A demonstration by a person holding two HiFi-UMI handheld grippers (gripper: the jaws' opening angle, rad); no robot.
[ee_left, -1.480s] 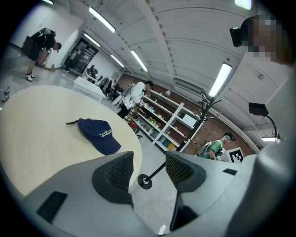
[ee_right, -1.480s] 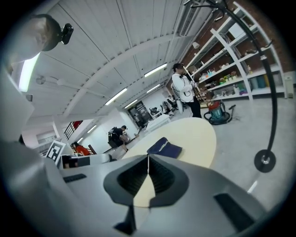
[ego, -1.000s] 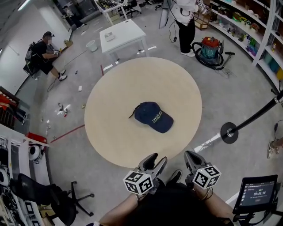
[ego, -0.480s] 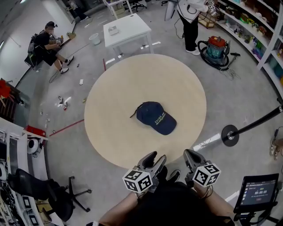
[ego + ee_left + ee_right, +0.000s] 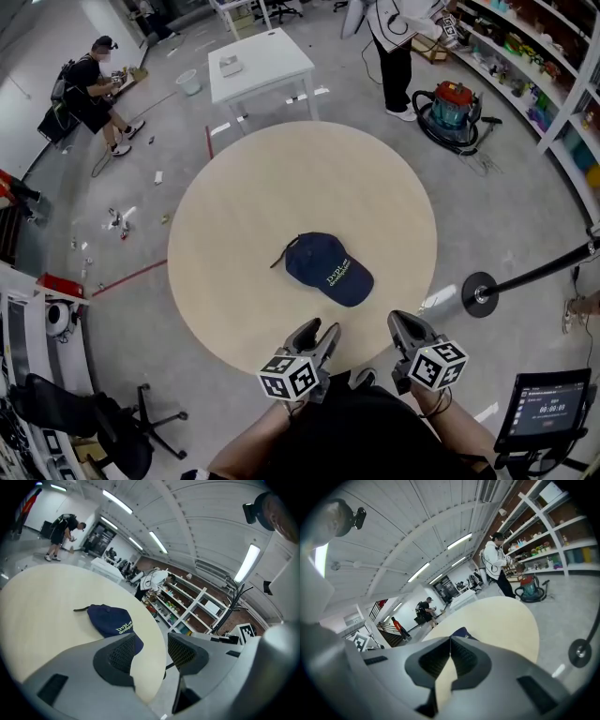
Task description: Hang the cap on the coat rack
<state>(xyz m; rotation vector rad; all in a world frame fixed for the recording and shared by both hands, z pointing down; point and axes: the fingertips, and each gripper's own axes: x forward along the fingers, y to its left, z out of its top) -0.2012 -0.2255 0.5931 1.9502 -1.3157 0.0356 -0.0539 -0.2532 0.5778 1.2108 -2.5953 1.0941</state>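
A navy cap [image 5: 328, 270] with light lettering lies flat on the round beige table [image 5: 234, 216], a little towards the near side. Both grippers hover at the table's near edge, short of the cap. My left gripper [image 5: 317, 334] is open and empty; in its own view the cap [image 5: 110, 620] lies ahead over the left jaw. My right gripper [image 5: 403, 324] is shut with nothing held, and only a sliver of the cap [image 5: 461, 632] shows above its jaws. The coat rack's black round base [image 5: 483, 291] stands on the floor to the right, its pole [image 5: 553, 265] slanting away.
A white square table [image 5: 260, 62] stands beyond the round one. A person [image 5: 394, 37] stands by a red vacuum cleaner [image 5: 455, 108] near shelves [image 5: 553, 66] at far right. Another person [image 5: 89, 94] crouches far left. An office chair [image 5: 103, 427] and a monitor [image 5: 548, 408] flank me.
The head view has shifted slightly, so the cap now sits a little lower and closer in it. Both grippers stay at the table's near edge; the cap has not moved on the table.
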